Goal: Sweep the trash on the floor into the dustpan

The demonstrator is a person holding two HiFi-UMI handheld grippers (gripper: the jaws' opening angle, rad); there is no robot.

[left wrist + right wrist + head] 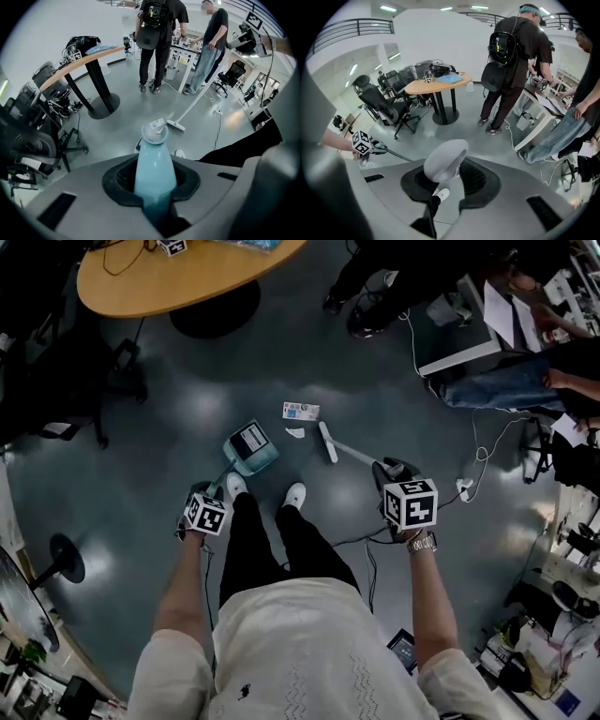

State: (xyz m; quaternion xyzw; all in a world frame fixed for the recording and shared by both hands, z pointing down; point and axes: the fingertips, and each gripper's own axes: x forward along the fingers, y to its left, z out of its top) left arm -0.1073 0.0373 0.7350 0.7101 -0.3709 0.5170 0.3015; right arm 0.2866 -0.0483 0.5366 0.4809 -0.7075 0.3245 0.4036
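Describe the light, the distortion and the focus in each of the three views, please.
Head view: dim overall, with pale glare patches on the glossy floor. Left gripper view: strong fisheye bending and black corners; the near dustpan handle is soft, the room sharper. Right gripper view: the same bending; the broom handle end is blurred.

No text is readable here. The dustpan [263, 461] has a dark label [248, 439] with pale lines, too small to read. The flat packet [301, 411] near it has blue print, also unreadable. The marker cubes [410, 504] show only black-and-white squares, no letters.
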